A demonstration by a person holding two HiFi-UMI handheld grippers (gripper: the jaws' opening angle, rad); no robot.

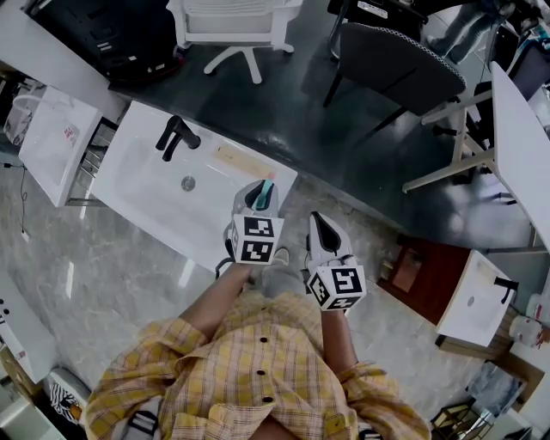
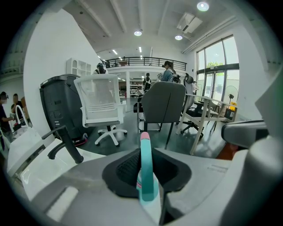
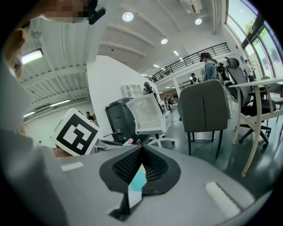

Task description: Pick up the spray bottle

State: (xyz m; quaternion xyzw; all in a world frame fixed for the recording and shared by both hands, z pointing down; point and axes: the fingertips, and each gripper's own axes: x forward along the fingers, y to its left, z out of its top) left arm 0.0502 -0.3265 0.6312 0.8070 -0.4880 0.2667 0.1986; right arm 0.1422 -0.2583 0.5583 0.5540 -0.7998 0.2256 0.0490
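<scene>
- The white desk [image 1: 146, 185] with its sunken basin and black faucet [image 1: 176, 137] fills the left of the scene. We stand at its near right corner, because that is where the bottle is.
- A grey chair [image 1: 400, 56] and a white chair [image 1: 236, 21] stand far off on the dark floor, well apart from our work.
- Our left tool [image 1: 256, 199] points forward and down over that corner. Its pads are closed narrow on the spray bottle [image 2: 146, 163], with no gap showing on either side. We judge the grip is set high on the head so that the body can hang below when we lift.
- Our right tool [image 1: 318, 222] hangs just right of the left one, out over the floor. Its tips are together and hold nothing. We judge it is kept aside so as not to crowd the grasp.
- The bottle's head is a slim teal strip standing upright between the left pads, with a small pink tip at its top. Below it a pale, whitish part runs down between the jaws, and the rest of the body is hidden.
- We cannot tell whether the bottle rests on the desk or is already clear of it.
</scene>
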